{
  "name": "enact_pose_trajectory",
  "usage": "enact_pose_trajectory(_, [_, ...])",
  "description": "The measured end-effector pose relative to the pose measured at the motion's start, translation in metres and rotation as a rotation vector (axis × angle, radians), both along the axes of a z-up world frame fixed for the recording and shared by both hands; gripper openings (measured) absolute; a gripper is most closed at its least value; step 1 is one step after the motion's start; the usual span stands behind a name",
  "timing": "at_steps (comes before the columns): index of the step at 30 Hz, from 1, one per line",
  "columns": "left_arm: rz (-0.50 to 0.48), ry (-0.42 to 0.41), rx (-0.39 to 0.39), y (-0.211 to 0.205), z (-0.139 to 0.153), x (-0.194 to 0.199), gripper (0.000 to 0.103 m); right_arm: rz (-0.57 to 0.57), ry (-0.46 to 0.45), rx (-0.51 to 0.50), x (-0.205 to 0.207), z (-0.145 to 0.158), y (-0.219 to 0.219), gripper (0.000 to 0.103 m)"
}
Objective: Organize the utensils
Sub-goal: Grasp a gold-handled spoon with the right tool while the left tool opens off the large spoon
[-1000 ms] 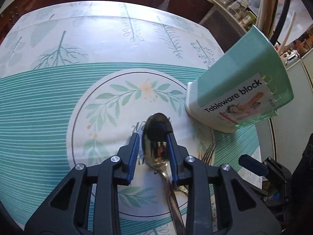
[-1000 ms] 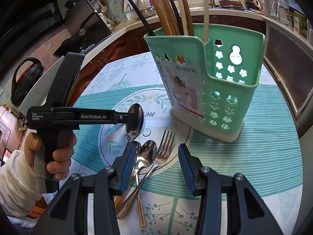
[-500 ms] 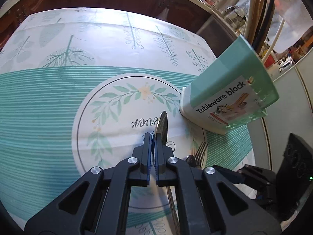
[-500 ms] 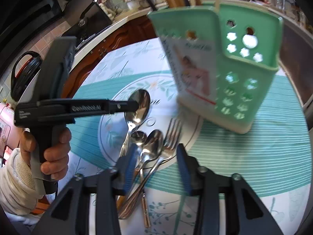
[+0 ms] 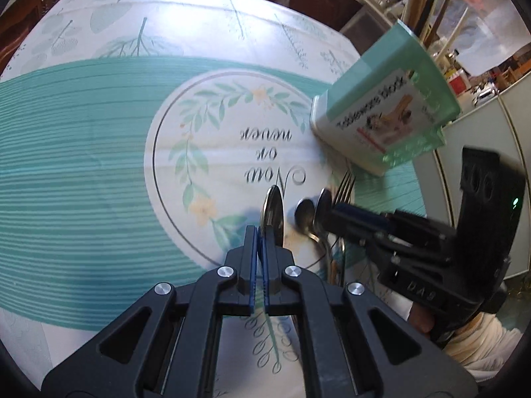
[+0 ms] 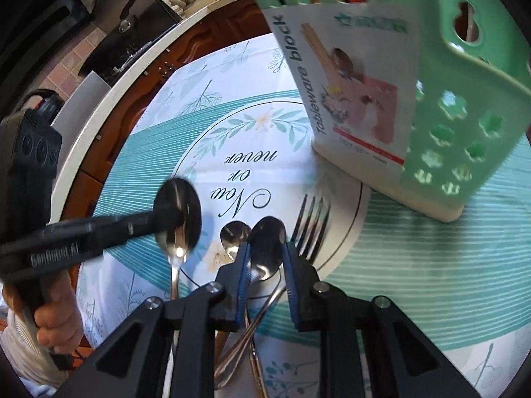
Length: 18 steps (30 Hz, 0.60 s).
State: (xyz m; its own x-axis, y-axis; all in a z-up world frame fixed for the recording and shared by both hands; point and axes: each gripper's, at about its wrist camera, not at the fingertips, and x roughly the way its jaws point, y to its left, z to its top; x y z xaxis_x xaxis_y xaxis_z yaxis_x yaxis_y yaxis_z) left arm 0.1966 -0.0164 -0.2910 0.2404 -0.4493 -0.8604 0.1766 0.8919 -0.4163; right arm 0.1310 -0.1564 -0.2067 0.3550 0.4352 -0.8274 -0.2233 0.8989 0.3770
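Left gripper [image 5: 259, 232]: jaws pinched nearly flat together on a large spoon [image 5: 273, 214], gripping the bowl edge-on. From the right wrist view the same spoon's bowl [image 6: 179, 220] sits at the fingertips, handle hanging down, lifted off the tablecloth [image 6: 431, 265].

Right gripper [image 6: 264, 255]: jaws at a narrow gap, straddling the bowl of a second spoon [image 6: 267, 248]. Blue pads [image 6: 244, 265] sit just beside both edges of the bowl. Can't tell if they actually touch it, since the frame is motion-blurred, so grip unconfirmed.

Remaining pile on the cloth, near the printed circle edge:
- small spoon [image 6: 235, 237] just left of the straddled one
- fork [image 6: 312, 222] just right, tines toward the holder
- handles cross under the right gripper; what else is in that bundle is hidden

Green utensil holder [image 6: 464, 106], "Tableware block" label facing the cameras, stands on the cloth beyond the fork, near it but apart. In the left wrist view it shows at upper right [image 5: 381, 112] with long wooden and dark utensils sticking out the top.
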Motion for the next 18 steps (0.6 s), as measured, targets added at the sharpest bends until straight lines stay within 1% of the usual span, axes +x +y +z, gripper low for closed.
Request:
enact_pose_trajectory(2, [-0.005, 0.02, 0.014, 0.0, -0.005, -0.004, 0.001, 0.017, -0.004, -0.033, 0.0, 0.002, 0.005, 0.02])
enact_pose_trajectory(4, [-0.003, 0.024, 0.009, 0.003, -0.005, -0.007, 0.001, 0.036, -0.001, -0.053, 0.002, 0.003, 0.01, 0.02])
enact_pose_trajectory(7, [0.004, 0.044, 0.02, 0.006, -0.006, -0.007, 0.002, 0.054, 0.014, -0.065, 0.002, 0.003, 0.012, 0.02])
enact_pose_trajectory(9, [0.016, 0.064, 0.008, 0.008, -0.007, -0.006, 0.002, 0.058, 0.021, -0.073, 0.001, 0.003, 0.013, 0.02])
enact_pose_trajectory(11, [0.03, 0.08, -0.003, 0.01, -0.009, -0.005, 0.002, 0.064, 0.029, -0.076, -0.001, 0.005, 0.013, 0.02])
enact_pose_trajectory(13, [0.044, 0.091, 0.003, 0.011, -0.009, -0.005, 0.002, 0.073, 0.04, -0.063, -0.003, 0.008, 0.013, 0.02])
enact_pose_trajectory(18, [0.051, 0.09, 0.01, 0.014, -0.001, -0.014, 0.003, 0.091, 0.054, -0.058, -0.012, 0.014, 0.018, 0.02])
